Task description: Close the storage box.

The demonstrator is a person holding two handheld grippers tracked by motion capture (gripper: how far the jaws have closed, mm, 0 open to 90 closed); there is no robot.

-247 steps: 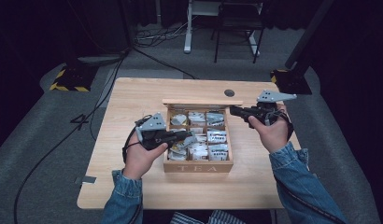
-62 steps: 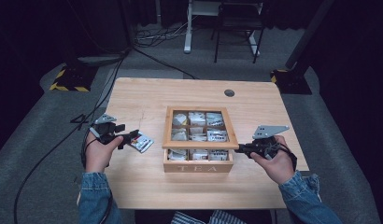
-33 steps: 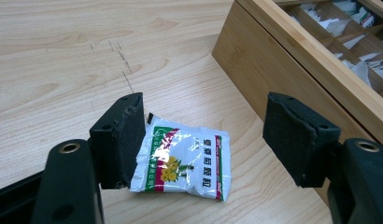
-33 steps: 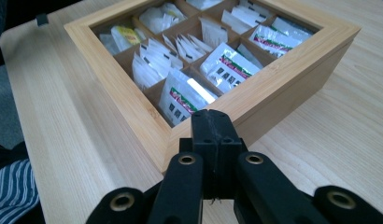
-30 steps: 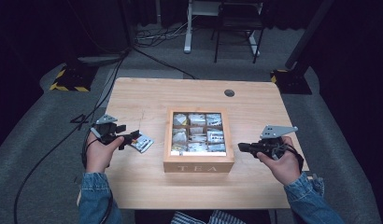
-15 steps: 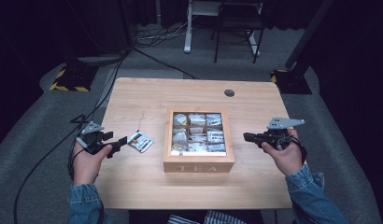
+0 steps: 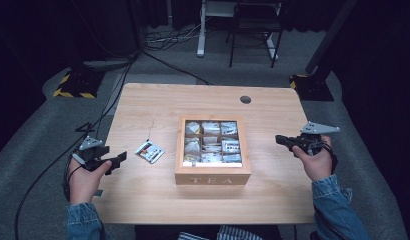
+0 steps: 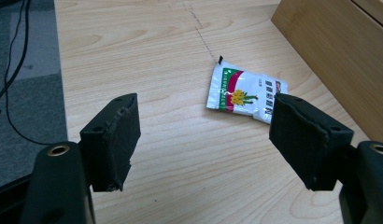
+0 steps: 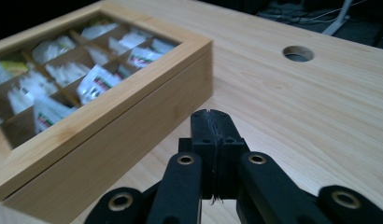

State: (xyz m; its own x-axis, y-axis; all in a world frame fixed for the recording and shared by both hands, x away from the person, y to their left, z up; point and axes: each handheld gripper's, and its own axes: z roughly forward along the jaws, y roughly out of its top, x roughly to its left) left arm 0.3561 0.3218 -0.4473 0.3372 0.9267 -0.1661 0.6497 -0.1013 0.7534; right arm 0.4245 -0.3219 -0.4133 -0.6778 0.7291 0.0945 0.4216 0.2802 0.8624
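The tea packet (image 8: 246, 95) lies flat ahead of my wide-open left tongs (image 8: 217, 140), its long axis crosswise; my right tongs (image 9: 212, 122) are pressed together, empty.

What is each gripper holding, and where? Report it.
Nothing. The left gripper is open, short of the tea sachet on the table; the right gripper is shut, empty.

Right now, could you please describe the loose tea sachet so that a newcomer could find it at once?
Start at the wooden tea box in the middle of the table. Just left of it, apart from the box, lies a tea sachet flat on the bare wood. Unlike the sachets in the box's compartments, it lies alone outside.
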